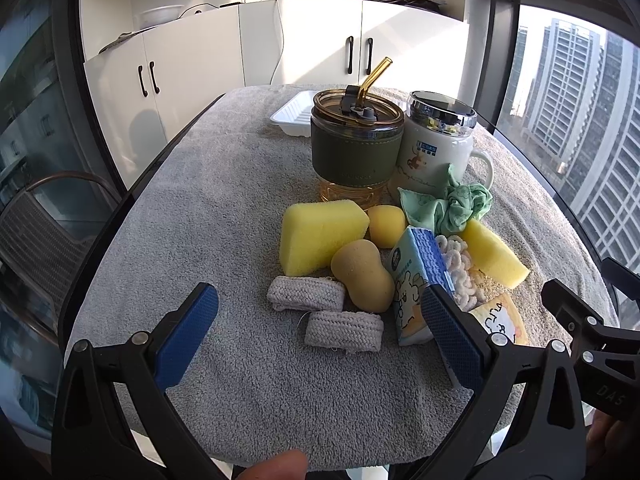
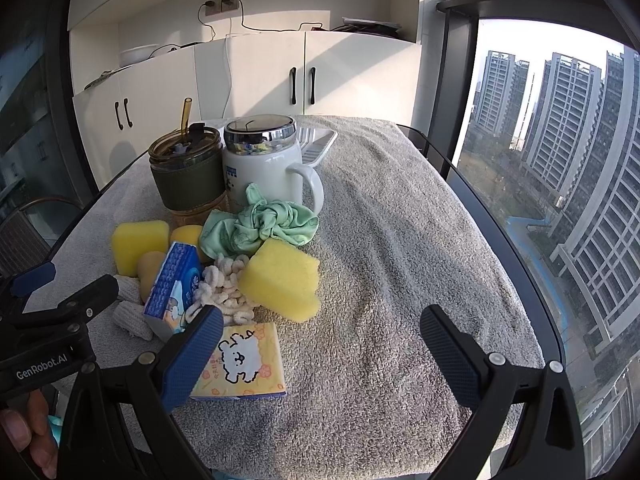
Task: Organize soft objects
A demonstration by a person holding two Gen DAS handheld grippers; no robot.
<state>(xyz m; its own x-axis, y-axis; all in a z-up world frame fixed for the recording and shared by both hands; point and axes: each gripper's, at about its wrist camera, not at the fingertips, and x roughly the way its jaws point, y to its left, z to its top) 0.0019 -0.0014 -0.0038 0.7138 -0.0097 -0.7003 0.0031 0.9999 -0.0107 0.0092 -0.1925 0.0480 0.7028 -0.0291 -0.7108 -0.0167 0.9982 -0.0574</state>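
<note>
Nothing looks sorted yet: the sponges (image 1: 320, 236), cloth (image 2: 260, 228) and tissue packs (image 2: 244, 360) lie heaped just in front of the white mug (image 2: 264, 172). The left gripper (image 1: 320, 320) and right gripper (image 2: 320, 344) hover spread wide, holding nothing.

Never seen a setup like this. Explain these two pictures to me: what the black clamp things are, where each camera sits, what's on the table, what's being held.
No robot here: a person holds two hand-held clamps. Each picture comes from a camera on one clamp, looking along its blue-padded fingers. The left gripper and right gripper are both open and hold nothing. On the grey towel-covered table lie yellow block sponges, a tan peanut-shaped sponge, grey woven rolls, a crumpled green cloth, a blue tissue pack and a yellow tissue pack. Behind stand an amber tumbler with straw, a white lidded mug and a white tray.
</note>
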